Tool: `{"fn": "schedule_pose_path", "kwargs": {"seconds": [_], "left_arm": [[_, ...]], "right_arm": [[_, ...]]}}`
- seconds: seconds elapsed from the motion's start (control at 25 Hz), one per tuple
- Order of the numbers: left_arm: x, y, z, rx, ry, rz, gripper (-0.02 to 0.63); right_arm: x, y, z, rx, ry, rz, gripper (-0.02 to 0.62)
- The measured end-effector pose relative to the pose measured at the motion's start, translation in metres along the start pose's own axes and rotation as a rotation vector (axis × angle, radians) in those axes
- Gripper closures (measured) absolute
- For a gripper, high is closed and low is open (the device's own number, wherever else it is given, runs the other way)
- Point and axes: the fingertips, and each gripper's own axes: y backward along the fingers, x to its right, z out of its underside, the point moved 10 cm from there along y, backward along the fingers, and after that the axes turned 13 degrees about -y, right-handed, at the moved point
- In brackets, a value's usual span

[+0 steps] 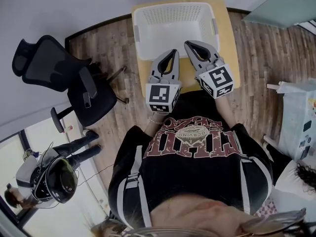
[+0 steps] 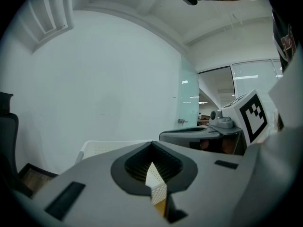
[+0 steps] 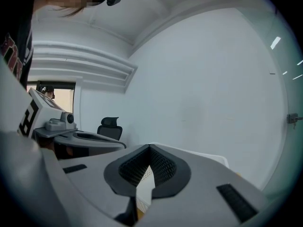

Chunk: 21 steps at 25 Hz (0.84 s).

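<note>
White plastic basket point(image 1: 138, 33) on the yellow table point(image 1: 232, 36); by its near rim we hold left gripper point(image 1: 173, 52) and right gripper point(image 1: 189, 44), both closed, empty (poised stage, we judge; grasping needs jaws parted first).

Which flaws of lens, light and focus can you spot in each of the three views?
Head view: fisheye bends the floorboards; window glare at bottom left. Left gripper view: dark round vignette; the left claw looms large, softest nearest the lens. Right gripper view: same vignette; a mosaic patch at top left; the right claw likewise oversized.
</note>
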Motion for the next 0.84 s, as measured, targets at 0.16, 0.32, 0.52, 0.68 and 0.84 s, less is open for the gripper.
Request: {"fn": "schedule_pose_path", "kwargs": {"seconds": [0.16,0.32,0.52,0.68,0.84], "left_arm": [[-0.001,-0.002,0.000,0.000,0.001,-0.006,0.560],[-0.001,-0.004,0.000,0.004,0.004,-0.008,0.560],[-0.001,-0.010,-0.002,0.007,0.004,-0.006,0.560],[-0.001,-0.012,-0.003,0.005,0.001,-0.004,0.560],[-0.001,-0.016,-0.004,0.004,0.000,-0.004,0.560]], "right_arm": [[0.001,0.000,0.000,0.002,-0.004,-0.003,0.578],[0.003,0.001,-0.001,0.005,-0.008,0.001,0.578],[0.006,0.002,-0.001,0.009,-0.013,0.004,0.578],[0.006,0.004,-0.001,0.011,-0.012,0.002,0.578],[0.006,0.004,-0.002,0.011,-0.012,-0.001,0.578]]}}
